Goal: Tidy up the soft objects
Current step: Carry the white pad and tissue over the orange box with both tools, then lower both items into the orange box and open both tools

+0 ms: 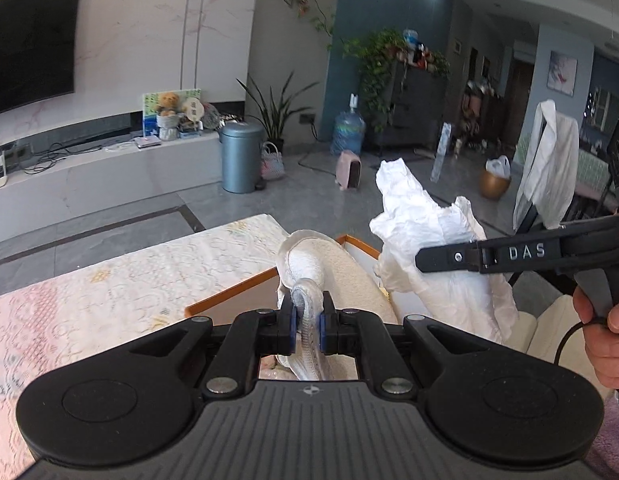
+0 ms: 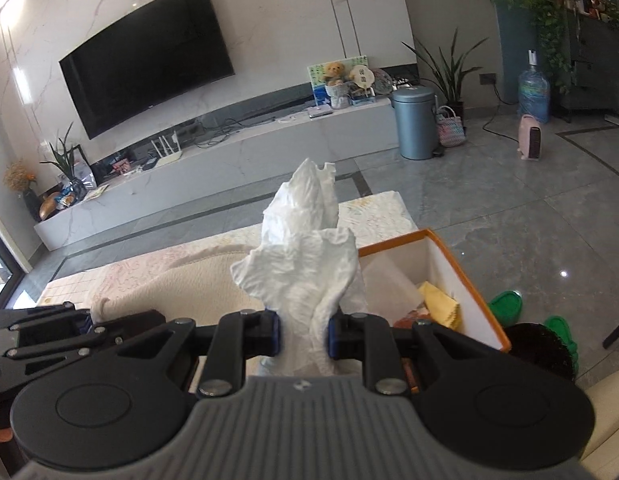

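Note:
My left gripper [image 1: 307, 326] is shut on the edge of a cream fleecy cloth [image 1: 341, 276], held over the near side of an orange-rimmed white storage box [image 1: 229, 296]. My right gripper [image 2: 303, 334] is shut on a crumpled white cloth [image 2: 305, 248] that sticks up between its fingers, above the same box [image 2: 469, 280]. In the left wrist view the white cloth [image 1: 429, 240] and the right gripper [image 1: 421, 260] hang to the right of the box. The cream cloth [image 2: 181, 284] and the left gripper's body [image 2: 49, 332] show at the left of the right wrist view.
The box holds a yellow cloth [image 2: 439, 304] and other items. It stands on a table with a pale lace cover [image 1: 109, 292]. A black bin [image 2: 537, 348] and green slippers [image 2: 505, 304] lie on the floor at right. A blue-grey bin [image 1: 241, 156] stands beyond.

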A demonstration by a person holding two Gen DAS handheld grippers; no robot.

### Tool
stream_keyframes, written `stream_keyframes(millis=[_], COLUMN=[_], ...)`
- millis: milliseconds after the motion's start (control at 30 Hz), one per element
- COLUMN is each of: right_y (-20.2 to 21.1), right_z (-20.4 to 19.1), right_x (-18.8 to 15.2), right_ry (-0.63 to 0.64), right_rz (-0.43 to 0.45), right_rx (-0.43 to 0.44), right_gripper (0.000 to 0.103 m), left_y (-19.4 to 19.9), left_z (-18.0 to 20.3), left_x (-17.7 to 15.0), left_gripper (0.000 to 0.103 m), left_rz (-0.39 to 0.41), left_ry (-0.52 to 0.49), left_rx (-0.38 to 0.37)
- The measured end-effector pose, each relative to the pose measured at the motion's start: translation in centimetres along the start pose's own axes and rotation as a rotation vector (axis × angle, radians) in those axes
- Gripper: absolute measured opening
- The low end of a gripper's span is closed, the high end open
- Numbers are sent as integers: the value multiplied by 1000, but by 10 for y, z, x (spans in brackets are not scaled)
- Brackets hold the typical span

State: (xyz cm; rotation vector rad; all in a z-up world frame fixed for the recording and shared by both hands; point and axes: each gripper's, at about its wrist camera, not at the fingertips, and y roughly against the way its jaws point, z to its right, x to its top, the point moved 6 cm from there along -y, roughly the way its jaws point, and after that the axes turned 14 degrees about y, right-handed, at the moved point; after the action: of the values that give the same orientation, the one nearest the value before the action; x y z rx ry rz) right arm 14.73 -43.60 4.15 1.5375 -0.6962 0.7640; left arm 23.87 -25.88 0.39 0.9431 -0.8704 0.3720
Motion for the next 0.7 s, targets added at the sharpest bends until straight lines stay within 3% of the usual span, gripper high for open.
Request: stream_keyframes(millis=[367, 567, 700], right_y=[-83, -142, -177], right_z=[53, 59, 55], right_x=[-12, -25, -43], right_ry=[-1, -4, -16], right_rz=[-146, -250, -345], right_rx=[-5, 31, 77], right_gripper=[20, 20, 20], left_y=[-69, -99, -114], left_z=[-5, -17, -21], left_x=[-7, -35, -45], left_gripper=[11, 11, 11], left_rz=[-111, -199, -257], left_ry=[-5, -43, -74], left_rx=[40, 120, 116])
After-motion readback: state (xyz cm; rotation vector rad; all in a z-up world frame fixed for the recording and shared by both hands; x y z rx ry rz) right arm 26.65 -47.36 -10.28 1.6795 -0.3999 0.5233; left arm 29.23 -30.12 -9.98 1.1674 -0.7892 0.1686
